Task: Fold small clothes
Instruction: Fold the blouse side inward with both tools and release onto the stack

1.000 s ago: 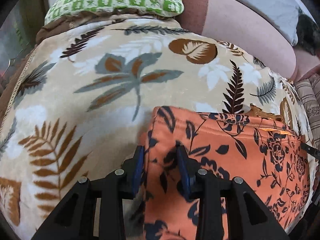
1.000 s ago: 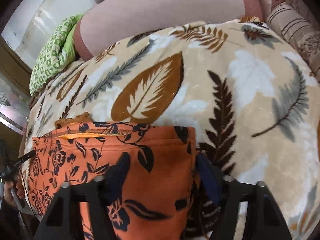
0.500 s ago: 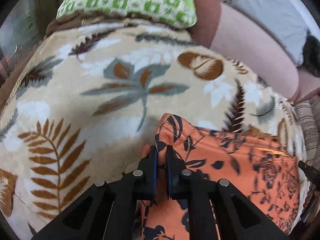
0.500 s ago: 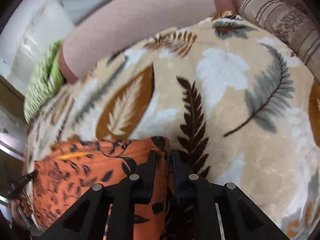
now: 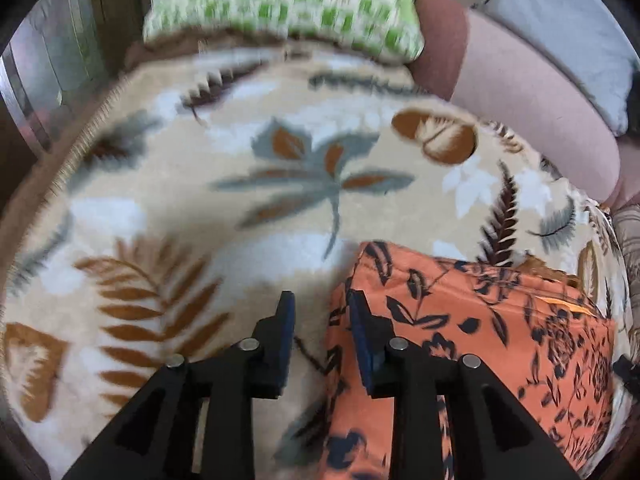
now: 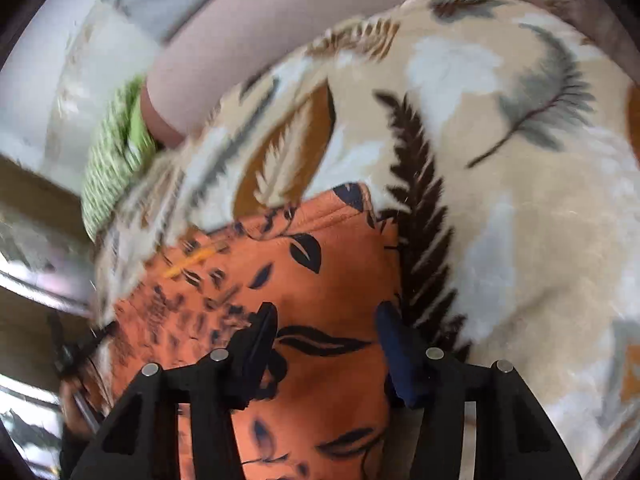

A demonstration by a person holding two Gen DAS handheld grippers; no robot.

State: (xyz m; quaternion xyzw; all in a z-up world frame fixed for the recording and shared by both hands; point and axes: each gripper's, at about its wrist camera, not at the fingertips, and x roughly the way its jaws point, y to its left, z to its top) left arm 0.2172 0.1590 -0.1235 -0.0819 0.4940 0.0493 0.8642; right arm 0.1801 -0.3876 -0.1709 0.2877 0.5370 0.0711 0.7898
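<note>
An orange garment [image 5: 472,320] with a dark flower print lies folded on the leaf-print blanket [image 5: 200,216]. My left gripper [image 5: 320,320] hangs over the garment's left edge. Its jaws are opening: the right finger [image 5: 362,328] is above the cloth, the left one above the blanket, and the pads press on nothing. In the right wrist view, my right gripper [image 6: 326,320] stands over the garment [image 6: 320,264] near its right edge. Its jaws are also opening, with the cloth lying flat beneath them, not pinched.
A green checked pillow [image 5: 288,8] lies at the far end of the blanket. A pink bolster [image 5: 532,108] and a pale grey pillow [image 5: 560,12] run along the far right. A striped cushion [image 5: 628,240] is at the right edge. The blanket's left side ends at a dark frame [image 5: 24,168].
Half a second ago both grippers were pinched shut on the garment's side edges. Both have since opened, let the cloth go, and lifted a little. The right one has also shifted sideways.
</note>
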